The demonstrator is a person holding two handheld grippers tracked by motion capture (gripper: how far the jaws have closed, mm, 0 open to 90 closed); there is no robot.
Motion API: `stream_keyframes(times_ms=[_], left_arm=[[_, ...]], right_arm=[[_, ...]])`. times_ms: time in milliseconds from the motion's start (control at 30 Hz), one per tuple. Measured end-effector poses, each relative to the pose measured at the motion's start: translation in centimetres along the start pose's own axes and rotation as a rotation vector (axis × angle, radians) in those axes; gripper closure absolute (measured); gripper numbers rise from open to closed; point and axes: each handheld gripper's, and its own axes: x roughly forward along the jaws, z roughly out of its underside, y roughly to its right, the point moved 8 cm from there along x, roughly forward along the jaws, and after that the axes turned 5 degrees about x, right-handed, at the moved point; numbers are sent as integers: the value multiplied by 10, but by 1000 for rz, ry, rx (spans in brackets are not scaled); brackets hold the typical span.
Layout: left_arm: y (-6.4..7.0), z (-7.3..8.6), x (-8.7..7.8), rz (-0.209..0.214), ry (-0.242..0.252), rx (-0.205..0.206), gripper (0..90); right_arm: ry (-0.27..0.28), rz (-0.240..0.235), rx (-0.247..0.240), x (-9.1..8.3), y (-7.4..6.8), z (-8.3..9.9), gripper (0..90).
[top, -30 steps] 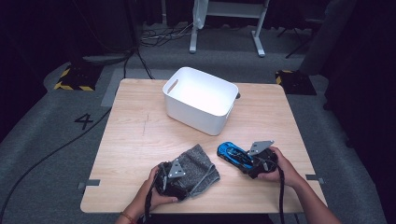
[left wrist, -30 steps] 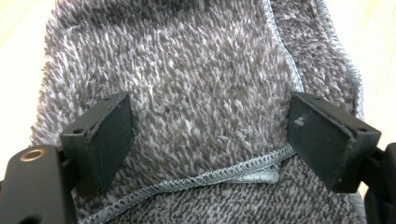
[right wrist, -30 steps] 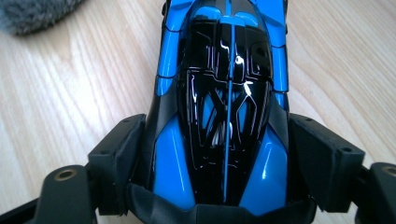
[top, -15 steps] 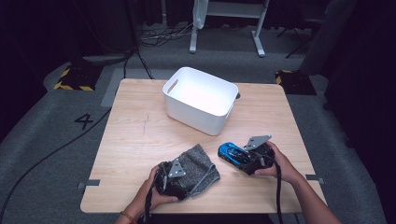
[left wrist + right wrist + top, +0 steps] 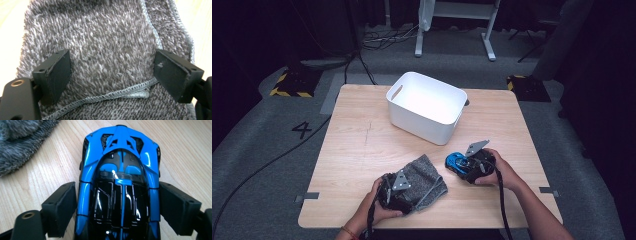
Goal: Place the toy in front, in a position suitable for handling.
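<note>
Wood tabletop (image 5: 362, 150), one, pale, squarish, with a dark floor around it on every side.

Bin (image 5: 427, 106), one: white plastic, open top, a handle slot in its left wall, standing at the far middle of the tabletop, set slightly askew to the edges. Nothing can be seen inside it.

Cloth (image 5: 424, 177), one: grey fleece with a stitched hem, folded, lying near the front edge, left of centre. Its long axis runs from the near left to the far right.

Toy car (image 5: 457, 162), one: blue and black, lying on the bare wood just right of the cloth, apart from it. Its long axis runs left to right with a slight tilt toward the far side. In the right gripper view the car (image 5: 120, 180) points straight away from the camera.

Claws, two. Left claw (image 5: 112, 72): jaws apart, pressed down over the cloth (image 5: 105, 37), one jaw on each side of a hemmed fold, not closed on it. In the high view the left claw (image 5: 394, 192) sits at the near end of the cloth. Right claw (image 5: 117, 212): jaws apart, flanking both flanks of the car, with a narrow gap showing on each side. In the high view the right claw (image 5: 469, 167) sits at the right end of the car.

Open room: wide bare wood along the left half and the right rim; a clear strip lies between the bin and the two things at the front.
</note>
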Motion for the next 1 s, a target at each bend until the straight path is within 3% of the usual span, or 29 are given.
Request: stream_keyframes(times_ms=[100, 200, 433, 1000], left_arm=[[0, 0, 0, 0, 0, -1, 160], [0, 0, 0, 1, 0, -1, 160], [0, 0, 0, -2, 0, -2, 160], [0, 0, 0, -3, 0, -3, 160]], right_arm=[[2, -41, 23, 0, 1, 2, 215], [3, -47, 12, -2, 1, 3, 251], [-1, -44, 17, -3, 0, 5, 261], [59, -36, 18, -8, -4, 12, 266]])
